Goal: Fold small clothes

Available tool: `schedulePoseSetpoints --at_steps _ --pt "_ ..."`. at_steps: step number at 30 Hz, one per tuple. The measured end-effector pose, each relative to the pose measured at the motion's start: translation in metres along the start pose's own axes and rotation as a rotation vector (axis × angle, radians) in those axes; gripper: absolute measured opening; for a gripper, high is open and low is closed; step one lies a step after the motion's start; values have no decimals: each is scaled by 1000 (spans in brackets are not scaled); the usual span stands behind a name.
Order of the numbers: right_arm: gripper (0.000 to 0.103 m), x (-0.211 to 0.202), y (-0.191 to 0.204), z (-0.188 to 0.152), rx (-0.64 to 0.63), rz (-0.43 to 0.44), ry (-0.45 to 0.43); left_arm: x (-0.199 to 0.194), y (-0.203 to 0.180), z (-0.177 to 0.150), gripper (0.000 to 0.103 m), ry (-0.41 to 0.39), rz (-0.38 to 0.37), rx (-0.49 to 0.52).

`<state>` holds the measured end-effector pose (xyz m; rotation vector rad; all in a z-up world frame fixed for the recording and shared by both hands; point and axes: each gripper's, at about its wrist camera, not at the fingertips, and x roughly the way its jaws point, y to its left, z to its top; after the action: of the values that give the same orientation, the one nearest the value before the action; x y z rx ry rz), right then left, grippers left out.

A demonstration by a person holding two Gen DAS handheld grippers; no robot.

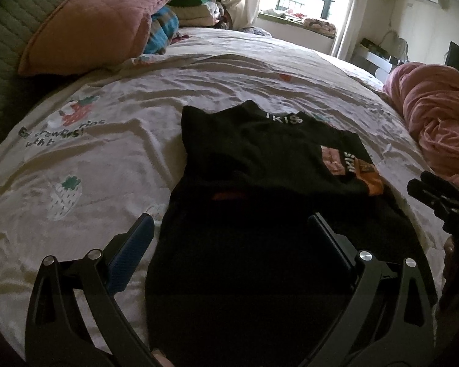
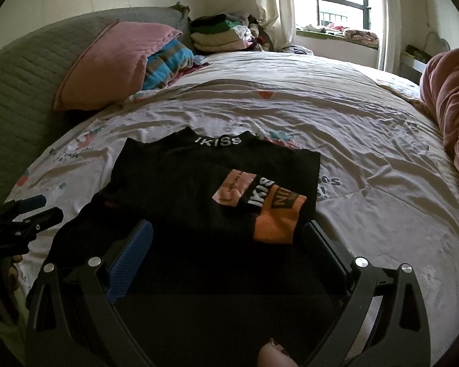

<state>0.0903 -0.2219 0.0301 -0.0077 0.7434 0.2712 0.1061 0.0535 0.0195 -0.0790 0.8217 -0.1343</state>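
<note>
Nearest you, both tongs are spread wide with nothing between them. Your left gripper (image 1: pixel 229 238) hovers over the near left part of the black cotton T-shirt with orange and pink patches (image 1: pixel 260 165); its blue ribbed finger pad (image 1: pixel 131 253) sits off the cloth's left edge, above the sheet. Your right gripper (image 2: pixel 228 246) hangs over the near hem on the right, just short of the orange patch.

T-shirt lies on the white strawberry-print bedsheet (image 2: pixel 367 140), sides folded in, white-lettered collar pointing far.

Far left: pink quilted pillow (image 2: pixel 113 61) against the grey-green quilted headboard (image 1: pixel 6 46), with a blue striped cloth (image 2: pixel 168 61) beside it. Behind those, a stack of folded clothes (image 2: pixel 220 35). Right edge: rumpled pink blanket (image 1: pixel 434 116). Farthest: window with cream curtains (image 2: pixel 336 3).
</note>
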Motion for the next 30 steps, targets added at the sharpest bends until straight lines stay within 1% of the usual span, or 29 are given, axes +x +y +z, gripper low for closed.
schedulePoseSetpoints --at_steps 8,14,30 --pt "98 -7 3 -13 -7 19 17 -10 0 -8 93 8 20 7" --pt "98 -16 1 -19 -18 19 14 -21 0 -17 93 17 45 24" --pt "98 -33 -9 -35 -28 6 30 -37 10 -39 93 53 81 4"
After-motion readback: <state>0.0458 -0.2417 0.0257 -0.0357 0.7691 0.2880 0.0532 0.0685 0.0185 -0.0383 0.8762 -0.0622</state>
